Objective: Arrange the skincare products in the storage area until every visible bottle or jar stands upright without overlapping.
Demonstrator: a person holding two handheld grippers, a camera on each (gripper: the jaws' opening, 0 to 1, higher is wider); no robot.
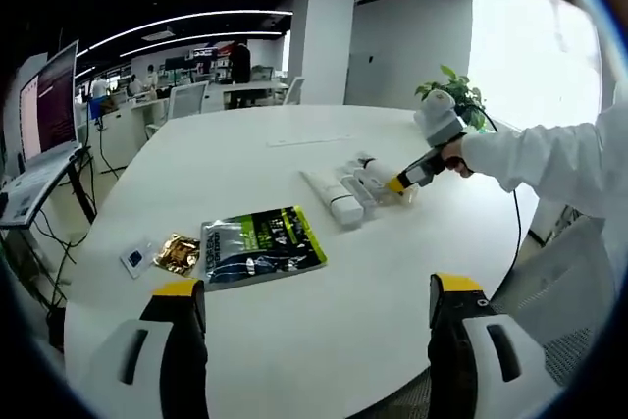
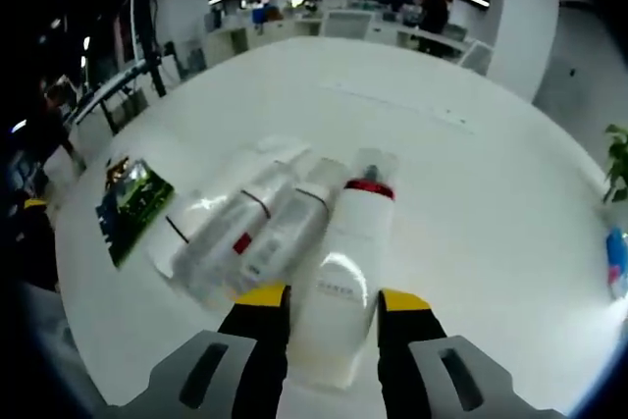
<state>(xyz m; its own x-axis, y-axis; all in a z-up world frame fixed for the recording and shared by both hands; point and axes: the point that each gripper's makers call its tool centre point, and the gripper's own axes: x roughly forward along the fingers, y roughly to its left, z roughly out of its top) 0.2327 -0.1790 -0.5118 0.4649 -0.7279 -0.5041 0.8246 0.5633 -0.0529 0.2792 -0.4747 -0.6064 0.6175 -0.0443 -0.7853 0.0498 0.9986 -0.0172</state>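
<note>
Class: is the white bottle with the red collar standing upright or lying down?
Lying down: the white bottle with the red collar stretches flat along the white table, between the right gripper jaws.

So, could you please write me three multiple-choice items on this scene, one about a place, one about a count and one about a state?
1. Where does the green and black pouch lie?
A. On the white table
B. On a chair
C. Under the bottles

2. How many skincare containers lie side by side in the right gripper view?
A. One
B. Three
C. Six

3. How does the white bottle with the red band stand to the right gripper?
A. Far off, upright
B. Lying on its side between the two jaws
C. Hanging above the table

Answers:
1 A, the pouch rests flat on the tabletop.
2 B, three pale containers lie together.
3 B, the yellow-tipped jaws flank the lying bottle.
</note>
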